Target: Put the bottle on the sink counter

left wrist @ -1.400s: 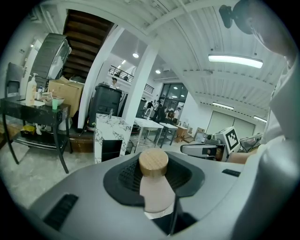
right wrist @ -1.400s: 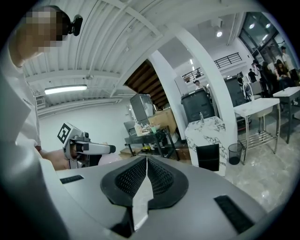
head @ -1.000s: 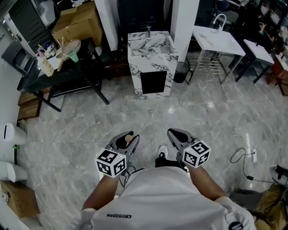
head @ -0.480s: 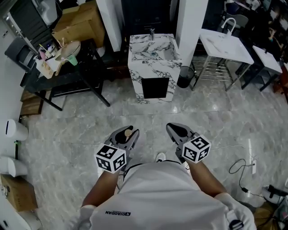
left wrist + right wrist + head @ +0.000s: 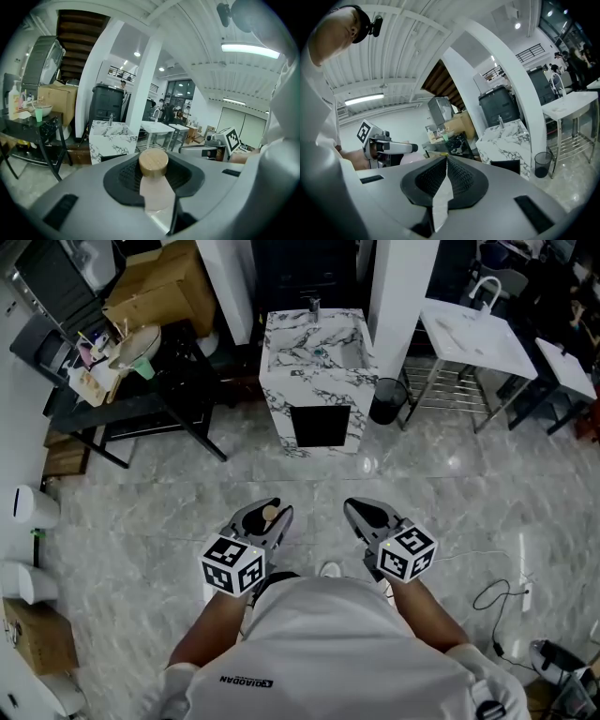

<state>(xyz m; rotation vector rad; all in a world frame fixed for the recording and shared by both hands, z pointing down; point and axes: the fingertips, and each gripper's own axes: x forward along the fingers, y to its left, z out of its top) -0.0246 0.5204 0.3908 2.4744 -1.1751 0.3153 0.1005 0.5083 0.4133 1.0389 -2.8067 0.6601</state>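
Wood-coloured and round, a flat cap [image 5: 153,162] tops the pale pink, smooth-sided bottle [image 5: 157,199], which stands between the black ribbed pads of the left tongs [image 5: 262,517]; these are clenched on the bottle's neck and body, with the cap standing clear above the pads. The right tongs [image 5: 367,516] are pressed together tip to tip, their cross-hatched pads meeting with nothing between them. Both tools are grey and matte, each carrying a cube with black-and-white square markers, the left cube [image 5: 232,565] and the right cube [image 5: 406,553] sitting close to the person's white shirt [image 5: 328,652]. The bottle is held low in front of the person, well apart from the sink desk [image 5: 281,395], a blocky white unit veined in dark marble, with a sunken basin, a metal tap [image 5: 314,306] at the back and a square black opening [image 5: 321,427] in its front. Glossy grey marbled tiles make up the floor [image 5: 141,502] between them. A round black bin [image 5: 386,399] stands just beside the sink desk, a cluttered black desk [image 5: 141,407] lies to its left, and a white desk [image 5: 473,329] on thin metal legs to its right.
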